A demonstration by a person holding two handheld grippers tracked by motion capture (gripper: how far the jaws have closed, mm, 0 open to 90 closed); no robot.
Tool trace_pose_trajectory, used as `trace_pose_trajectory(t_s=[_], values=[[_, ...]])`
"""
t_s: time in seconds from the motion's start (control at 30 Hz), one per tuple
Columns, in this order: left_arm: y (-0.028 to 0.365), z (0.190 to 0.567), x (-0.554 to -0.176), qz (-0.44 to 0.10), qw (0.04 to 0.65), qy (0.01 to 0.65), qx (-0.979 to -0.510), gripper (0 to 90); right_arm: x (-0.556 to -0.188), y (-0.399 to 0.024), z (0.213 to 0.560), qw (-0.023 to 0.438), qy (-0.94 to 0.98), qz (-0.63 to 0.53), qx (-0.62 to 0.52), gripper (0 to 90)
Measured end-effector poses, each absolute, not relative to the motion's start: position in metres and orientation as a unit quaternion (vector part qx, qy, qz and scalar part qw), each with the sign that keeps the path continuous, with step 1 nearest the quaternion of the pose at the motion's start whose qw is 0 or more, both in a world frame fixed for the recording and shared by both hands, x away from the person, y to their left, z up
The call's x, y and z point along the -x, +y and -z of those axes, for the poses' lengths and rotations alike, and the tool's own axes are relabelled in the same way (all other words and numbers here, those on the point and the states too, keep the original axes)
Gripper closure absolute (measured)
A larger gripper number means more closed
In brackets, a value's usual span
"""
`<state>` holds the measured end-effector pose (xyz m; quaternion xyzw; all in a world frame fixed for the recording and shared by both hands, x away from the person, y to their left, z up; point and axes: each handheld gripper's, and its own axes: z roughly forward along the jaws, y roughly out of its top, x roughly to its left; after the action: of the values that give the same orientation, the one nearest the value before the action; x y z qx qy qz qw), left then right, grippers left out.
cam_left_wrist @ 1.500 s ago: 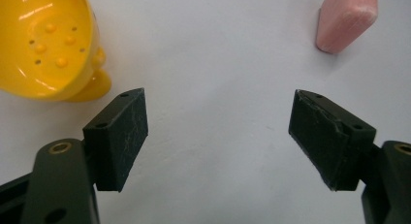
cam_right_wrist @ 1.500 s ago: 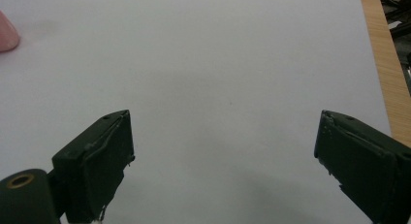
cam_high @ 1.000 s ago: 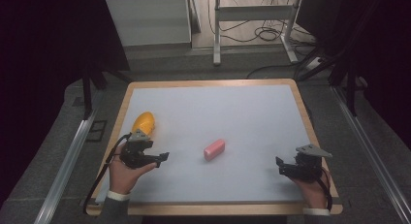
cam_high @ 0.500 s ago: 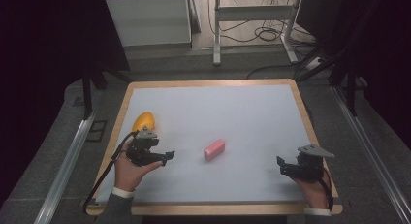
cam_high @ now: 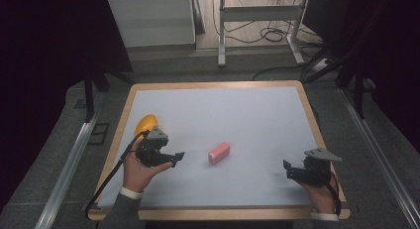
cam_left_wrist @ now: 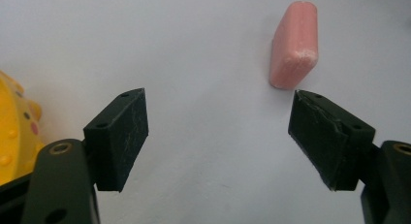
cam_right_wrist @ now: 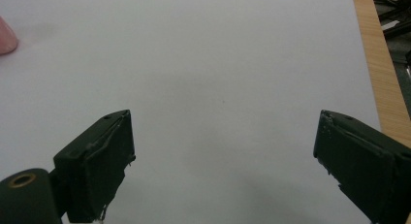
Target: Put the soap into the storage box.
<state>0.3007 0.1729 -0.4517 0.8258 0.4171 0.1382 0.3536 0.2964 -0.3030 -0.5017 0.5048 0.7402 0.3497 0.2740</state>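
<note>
The pink block [cam_high: 219, 152] lies flat on the white sheet near the middle of the table [cam_high: 213, 85], a little toward the person's side. It is a small, oblong bar with rounded corners and a matte, slightly chalky skin (an eraser or a soap bar, by the look of it; which one cannot be told). In the high view its long axis runs at a slant, the farther end turned to the right. In the left gripper view the block [cam_left_wrist: 294, 44] sits beyond and just inside the tip of the right-hand jaw, apart from it, with bare sheet between the two jaws.

The left gripper [cam_high: 168, 158] is near the block on its left, pointing at it, held in the person's left hand [cam_high: 138, 169]; its jaws stand wide apart and grip nothing. Behind that gripper, toward the table's left edge, lies a yellow toy [cam_high: 145, 124] with small coloured dots, its edge showing at the left of the left gripper view.

The right gripper [cam_high: 293, 171] is well apart from the block, near the front right corner, its jaws also spread wide over bare sheet. Nothing lies between either gripper and the block.
</note>
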Motion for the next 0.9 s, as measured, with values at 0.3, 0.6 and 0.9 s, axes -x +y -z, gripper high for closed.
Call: trace_pose_trajectory(t_s=[0.3,0.6,0.9], values=[[0.162,0.455,-0.306,-0.129,0.346,0.409,-0.835,22.8,-0.297,-0.303,0.502,0.274,0.741,-0.347,-0.505,7.3],[0.141,0.453,-0.309,-0.122,0.346,0.385,-0.847,24.6,-0.297,-0.303,0.504,0.274,0.742,-0.345,-0.505,7.3],[0.130,0.451,-0.314,-0.110,0.343,0.375,-0.854,28.5,-0.297,-0.304,0.503,0.274,0.742,-0.345,-0.505,7.3]])
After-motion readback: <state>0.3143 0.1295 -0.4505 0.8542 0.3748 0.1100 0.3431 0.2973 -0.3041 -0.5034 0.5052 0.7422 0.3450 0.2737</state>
